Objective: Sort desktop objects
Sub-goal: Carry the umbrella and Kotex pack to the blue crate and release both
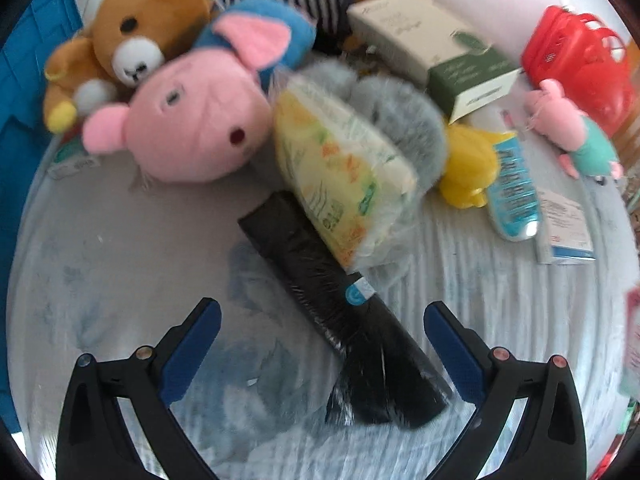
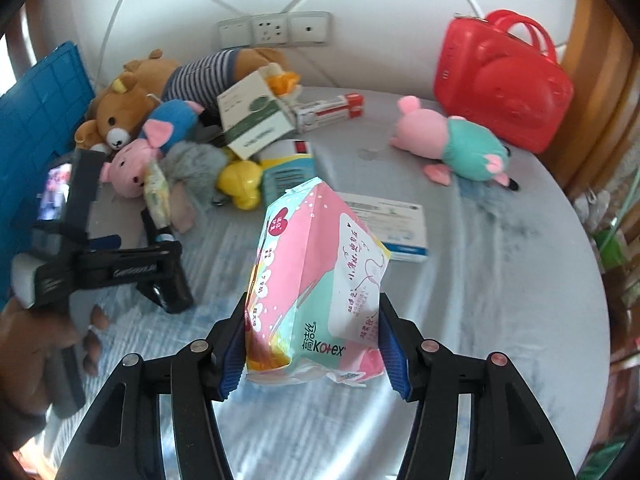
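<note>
My right gripper (image 2: 314, 346) is shut on a pink and teal Kotex pack (image 2: 316, 284), lifted above the grey bedsheet (image 2: 500, 280). My left gripper (image 1: 322, 316) is open and hangs just over a black roll of bags (image 1: 340, 308), which lies between its blue pads without touching them. A yellow tissue pack (image 1: 340, 172) leans on the roll's far end. In the right wrist view the left gripper (image 2: 160, 236) shows at the left, held by a person's hand (image 2: 36, 344), pointing down at that roll.
A pink pig plush (image 1: 192, 132), brown bear (image 1: 124, 40), grey fluffy toy (image 1: 404, 120), yellow duck (image 1: 468, 168), blue tube (image 1: 514, 192), green-white box (image 1: 436, 48) and small pig plush (image 2: 452, 144) crowd the far side. A red case (image 2: 504, 80) stands right, a blue crate (image 2: 36, 120) left.
</note>
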